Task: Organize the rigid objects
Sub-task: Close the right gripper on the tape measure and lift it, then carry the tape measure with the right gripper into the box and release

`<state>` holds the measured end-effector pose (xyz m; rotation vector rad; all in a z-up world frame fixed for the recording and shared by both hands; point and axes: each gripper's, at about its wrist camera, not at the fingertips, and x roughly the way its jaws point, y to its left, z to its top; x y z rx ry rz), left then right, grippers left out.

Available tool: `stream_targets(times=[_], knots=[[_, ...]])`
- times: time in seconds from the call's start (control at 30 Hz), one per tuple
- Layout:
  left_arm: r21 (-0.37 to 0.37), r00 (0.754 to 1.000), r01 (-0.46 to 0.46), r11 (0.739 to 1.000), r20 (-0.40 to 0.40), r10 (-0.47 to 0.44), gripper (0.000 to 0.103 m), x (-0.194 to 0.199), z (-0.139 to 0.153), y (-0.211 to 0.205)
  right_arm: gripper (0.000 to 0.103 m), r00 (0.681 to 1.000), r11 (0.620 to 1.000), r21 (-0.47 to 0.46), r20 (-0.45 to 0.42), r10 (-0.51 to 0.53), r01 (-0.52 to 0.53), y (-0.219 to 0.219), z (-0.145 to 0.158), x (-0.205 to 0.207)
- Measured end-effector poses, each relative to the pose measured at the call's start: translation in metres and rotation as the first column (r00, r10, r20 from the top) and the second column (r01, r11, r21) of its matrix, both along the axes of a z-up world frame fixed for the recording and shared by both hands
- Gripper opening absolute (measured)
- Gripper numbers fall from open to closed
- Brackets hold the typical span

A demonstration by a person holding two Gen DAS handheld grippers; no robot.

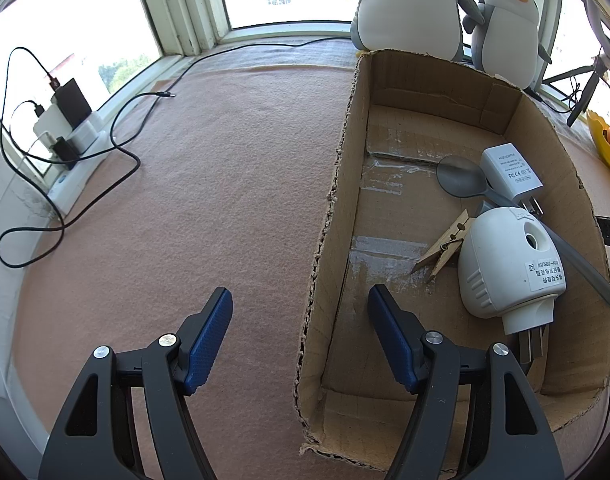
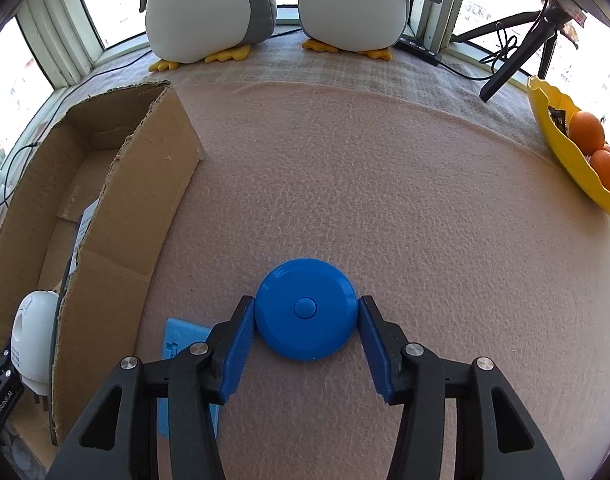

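a cardboard box (image 2: 117, 216) with torn walls stands at my left on the pink felt mat (image 2: 385, 184), already holding a white plug-in device (image 1: 505, 264), a white power adapter (image 1: 509, 174), a grey spoon (image 1: 461, 178) and a wooden clothespin (image 1: 445, 250). my left gripper (image 1: 301, 312) hangs over the box's near wall, jaws parted about halfway with nothing between them. on the mat just right of the box, my right gripper (image 2: 307, 320) brackets a round blue tape measure (image 2: 305, 314), both pads touching or all but touching its rim; whether they press yet i cannot tell. a flat light-blue plastic piece (image 2: 185, 344) lies partly under my left finger. i judge the disc a light, stiff, smooth plastic shell: its curved rim could squirt out of flat pads, so a hold straight across the widest diameter, clear of the centre button, looks safest.
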<state>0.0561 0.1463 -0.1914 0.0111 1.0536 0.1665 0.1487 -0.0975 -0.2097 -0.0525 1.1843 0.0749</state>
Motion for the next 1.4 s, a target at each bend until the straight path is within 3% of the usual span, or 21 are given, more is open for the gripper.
stream_targets(times=[0.3, 0.9, 1.13, 1.4], knots=[[0.0, 1.0, 0.0, 1.0, 0.0, 0.0, 0.071, 0.0, 0.0, 0.0, 0.046, 1.0, 1.0, -0.012, 0.009, 0.014, -0.014, -0.006, 0.001, -0.005], [0.001, 1.0, 0.0, 1.0, 0.001, 0.0, 0.071, 0.0, 0.0, 0.001, 0.046, 0.998, 0.998, 0.028, 0.026, -0.053, 0.052, -0.036, 0.013, -0.019], [0.001, 1.0, 0.0, 1.0, 0.001, 0.0, 0.071, 0.0, 0.0, 0.001, 0.046, 0.997, 0.997, 0.066, 0.066, -0.036, 0.032, -0.027, 0.036, -0.024], [-0.002, 1.0, -0.001, 1.0, 0.002, 0.001, 0.071, 0.0, 0.001, 0.002, 0.046, 0.989, 0.991, 0.118, 0.139, 0.053, -0.07, 0.016, 0.072, -0.025]])
